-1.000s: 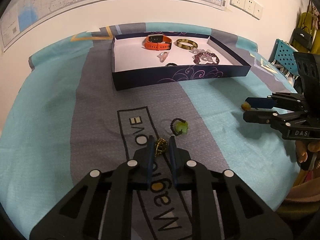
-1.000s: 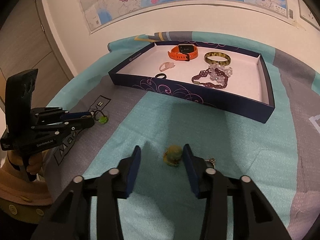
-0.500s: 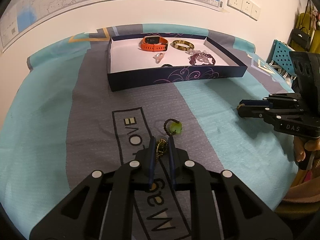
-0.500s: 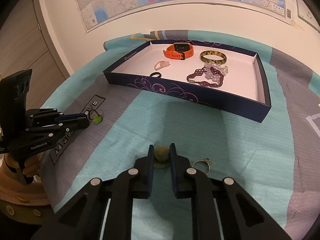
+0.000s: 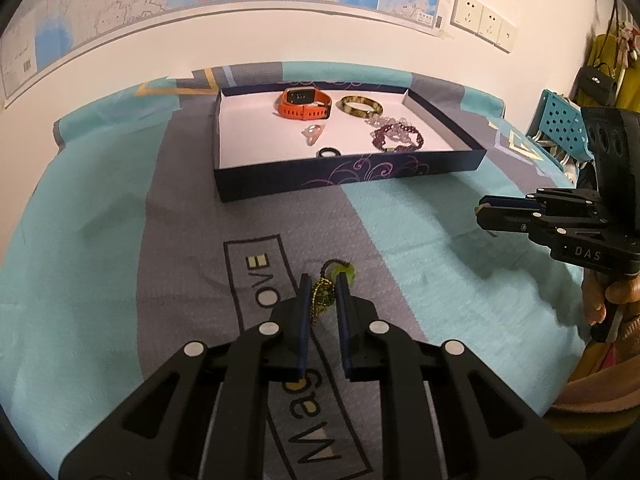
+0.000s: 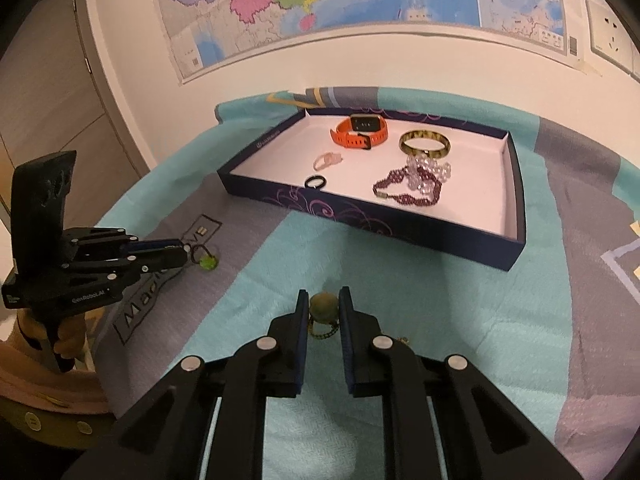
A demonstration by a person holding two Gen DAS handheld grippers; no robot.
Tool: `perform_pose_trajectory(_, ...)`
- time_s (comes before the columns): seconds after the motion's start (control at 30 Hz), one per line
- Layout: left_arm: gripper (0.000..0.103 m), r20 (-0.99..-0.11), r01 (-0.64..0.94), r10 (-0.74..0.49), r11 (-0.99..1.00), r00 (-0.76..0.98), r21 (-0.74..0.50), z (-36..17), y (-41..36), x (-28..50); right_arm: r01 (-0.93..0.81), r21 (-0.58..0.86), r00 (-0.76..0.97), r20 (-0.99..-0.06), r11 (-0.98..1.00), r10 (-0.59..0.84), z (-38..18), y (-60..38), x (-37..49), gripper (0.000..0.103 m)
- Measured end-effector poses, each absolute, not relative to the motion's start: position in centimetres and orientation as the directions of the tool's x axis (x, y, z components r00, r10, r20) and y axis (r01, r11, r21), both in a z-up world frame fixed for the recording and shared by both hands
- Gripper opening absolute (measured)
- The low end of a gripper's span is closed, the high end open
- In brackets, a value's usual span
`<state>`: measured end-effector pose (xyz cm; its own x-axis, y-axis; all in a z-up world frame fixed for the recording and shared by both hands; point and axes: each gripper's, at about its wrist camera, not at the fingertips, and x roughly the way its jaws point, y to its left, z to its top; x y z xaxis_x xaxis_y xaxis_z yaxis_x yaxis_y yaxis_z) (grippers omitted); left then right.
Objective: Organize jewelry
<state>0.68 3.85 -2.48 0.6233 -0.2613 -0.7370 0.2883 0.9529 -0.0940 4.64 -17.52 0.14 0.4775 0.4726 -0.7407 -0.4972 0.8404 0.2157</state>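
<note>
My left gripper point(image 5: 323, 280) is shut on a small gold-and-dark beaded piece point(image 5: 322, 299), held above the cloth. A dark cord with a green bead point(image 5: 343, 271) lies just beyond it. My right gripper point(image 6: 324, 298) is shut on a round olive bead pendant point(image 6: 324, 307) whose chain hangs below. The dark blue tray point(image 5: 344, 179) with a white floor holds an orange watch point(image 5: 304, 103), a gold bangle point(image 5: 360, 105), a purple bead bracelet point(image 5: 398, 138), a pink ring point(image 5: 313, 133) and a black ring point(image 5: 328, 153).
The bed cloth point(image 5: 100, 248) is teal and grey with printed letters. A small silver ring point(image 6: 402, 339) lies on the cloth beside my right gripper. A wall with a map and sockets stands behind the tray. A blue crate point(image 5: 560, 120) stands at the far right.
My right gripper closed on the olive pendant and has lifted it. My left gripper has risen with its beaded piece, away from the green-bead cord.
</note>
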Motion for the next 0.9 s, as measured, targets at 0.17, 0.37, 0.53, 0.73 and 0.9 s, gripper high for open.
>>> perform_pose_trajectory(0.17, 0.012, -0.721, 0.296, -0.285, 0.948, 0.631, -0.115, -1.7, 3.9, 1.1, -0.499, 0.208, 0.502, -0.722, 0.841, 0.476, 1.1, -17.8, 5.0, 0.013)
perform_pose_trajectory(0.37, 0.012, -0.699, 0.308, -0.298, 0.944, 0.65, -0.116, -0.5, 3.6, 1.8, -0.498, 0.202, 0.523, -0.706, 0.843, 0.478, 1.9, -18.0, 5.7, 0.013)
perform_pose_trajectory(0.53, 0.012, -0.685, 0.315, -0.3, 0.943, 0.664, -0.108, 0.2, 3.2, 2.4, -0.499, 0.198, 0.532, -0.698, 0.844, 0.479, 2.2, -18.0, 6.2, 0.013)
perform_pose_trajectory(0.73, 0.012, -0.679, 0.314, -0.301, 0.943, 0.67, -0.108, 0.5, 3.1, 2.9, -0.504, 0.199, 0.533, -0.694, 0.84, 0.484, 2.4, -17.9, 6.6, 0.013)
perform_pose_trajectory(0.9, 0.012, -0.676, 0.313, -0.3, 0.944, 0.673, -0.107, 0.7, 3.0, 3.3, -0.508, 0.194, 0.535, -0.693, 0.839, 0.484, 2.4, -17.8, 7.0, 0.013)
